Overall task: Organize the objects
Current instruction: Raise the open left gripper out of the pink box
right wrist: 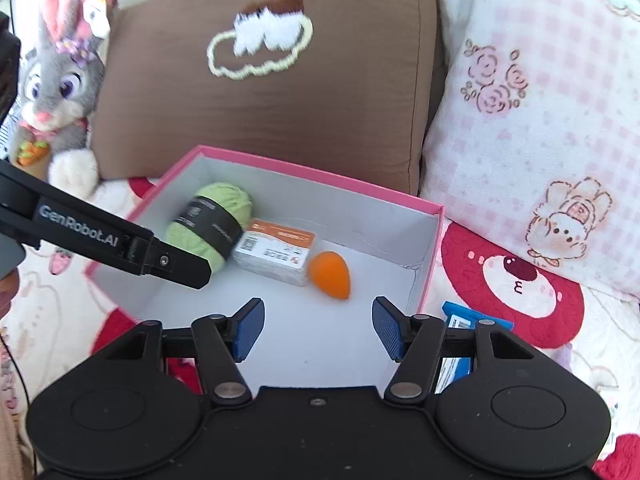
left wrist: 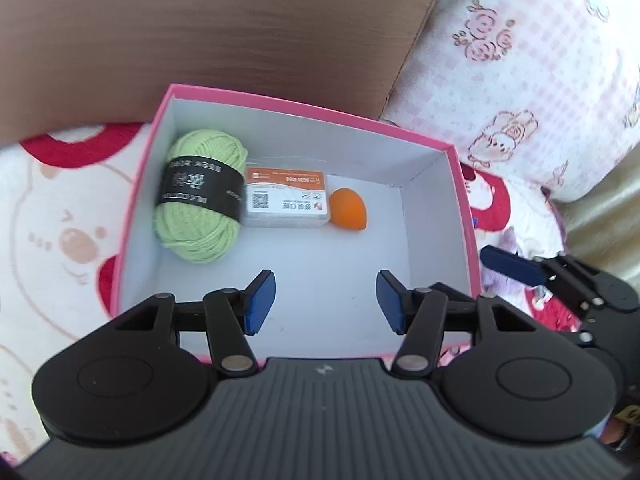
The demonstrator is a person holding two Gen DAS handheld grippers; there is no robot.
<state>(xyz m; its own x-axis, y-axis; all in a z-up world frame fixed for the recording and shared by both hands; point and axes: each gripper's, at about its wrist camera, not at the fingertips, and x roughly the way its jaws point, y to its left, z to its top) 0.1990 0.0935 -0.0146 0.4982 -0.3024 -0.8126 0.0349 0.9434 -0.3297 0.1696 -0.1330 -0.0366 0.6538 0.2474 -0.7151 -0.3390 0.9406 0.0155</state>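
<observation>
A pink box [left wrist: 464, 200] [right wrist: 434, 248] with a white inside lies open on a patterned blanket. In it, side by side, sit a green yarn ball [left wrist: 200, 204] [right wrist: 216, 220] with a black band, a small white and orange card pack [left wrist: 286, 200] [right wrist: 276, 254] and an orange egg-shaped sponge [left wrist: 347, 208] [right wrist: 331, 274]. My left gripper [left wrist: 326, 300] hangs open over the box's near floor, nothing between its blue pads. My right gripper [right wrist: 318, 328] is open too, above the box's near right part. A blue packet [right wrist: 460, 332] lies outside the box, partly hidden behind the right fingers.
A brown cushion [right wrist: 280, 120] and a pink checked pillow [right wrist: 540, 140] stand behind the box. A grey plush rabbit [right wrist: 60, 92] sits at the back left. The left gripper's arm [right wrist: 100, 240] crosses the box's left corner in the right wrist view.
</observation>
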